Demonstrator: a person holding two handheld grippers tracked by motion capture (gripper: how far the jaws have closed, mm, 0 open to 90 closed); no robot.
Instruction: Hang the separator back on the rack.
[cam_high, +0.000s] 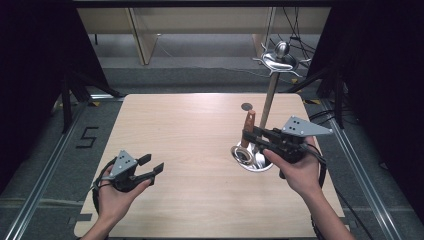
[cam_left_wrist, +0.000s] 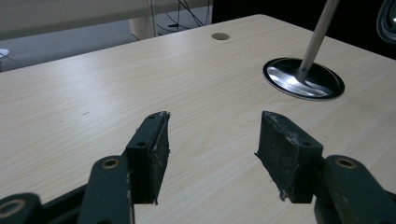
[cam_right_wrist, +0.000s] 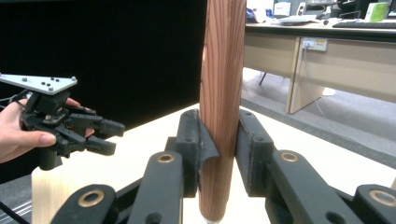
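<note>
Tools split the work as we clamp our right tool (cam_high: 256, 134) on the upright wooden handle (cam_right_wrist: 222, 93) above the steel stand (cam_high: 250, 159), left tool (cam_left_wrist: 212, 154) wide open and empty over the table (cam_high: 190, 150), so next probably comes a steady lift.

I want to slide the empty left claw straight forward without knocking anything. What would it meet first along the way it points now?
Probably nothing nearby: ahead of the open left claw lies bare table. The stand's round metal base sits off to the right of that line, though depth is hard to judge.
</note>
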